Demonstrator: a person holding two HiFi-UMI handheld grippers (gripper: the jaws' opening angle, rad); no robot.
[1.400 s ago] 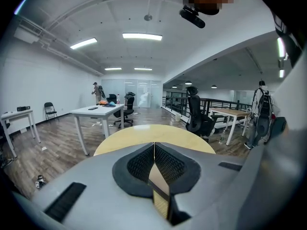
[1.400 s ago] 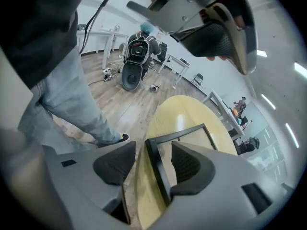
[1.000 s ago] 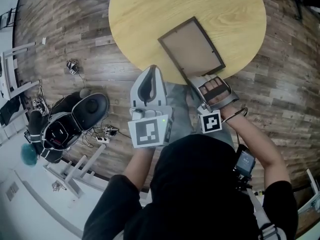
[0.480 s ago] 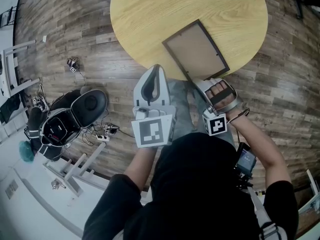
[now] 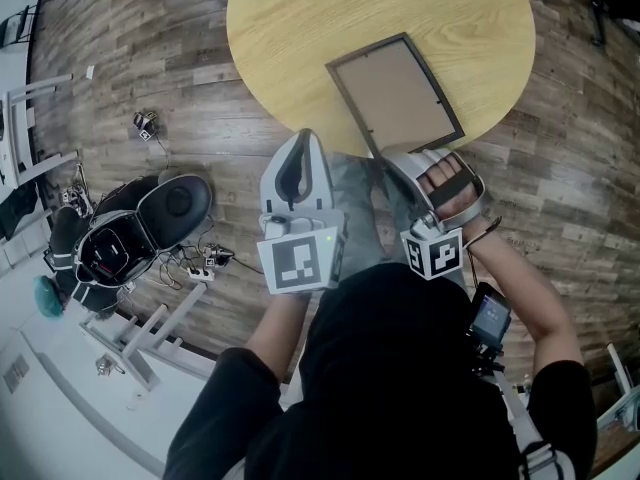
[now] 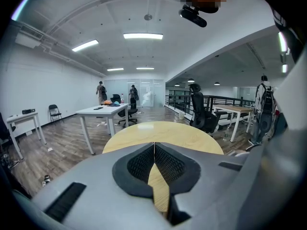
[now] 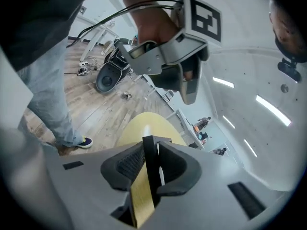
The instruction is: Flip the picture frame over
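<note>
The picture frame (image 5: pixel 395 93) has a dark border and shows its brown back; it lies at the near edge of the round wooden table (image 5: pixel 300 28). My right gripper (image 5: pixel 403 160) holds the frame's near end. In the right gripper view the frame (image 7: pixel 150 164) stands edge-on between the jaws of the right gripper (image 7: pixel 152 146), which are still closing on it. My left gripper (image 5: pixel 305 140) hovers just off the table's near edge, left of the frame, shut and empty. In the left gripper view its tips (image 6: pixel 154 145) meet, with the table top (image 6: pixel 163 131) beyond.
The person's legs in jeans (image 5: pixel 358 203) are under the table's near edge. On the wooden floor to the left lie black cases (image 5: pixel 150 228) and cables (image 5: pixel 205 263). The left gripper view shows a white desk (image 6: pixel 103 111), office chairs (image 6: pixel 201 116) and people far off.
The right gripper's jaws have narrowed onto the frame's near end and risen with it; the frame has shifted slightly in the head view. The left gripper has stayed put.
</note>
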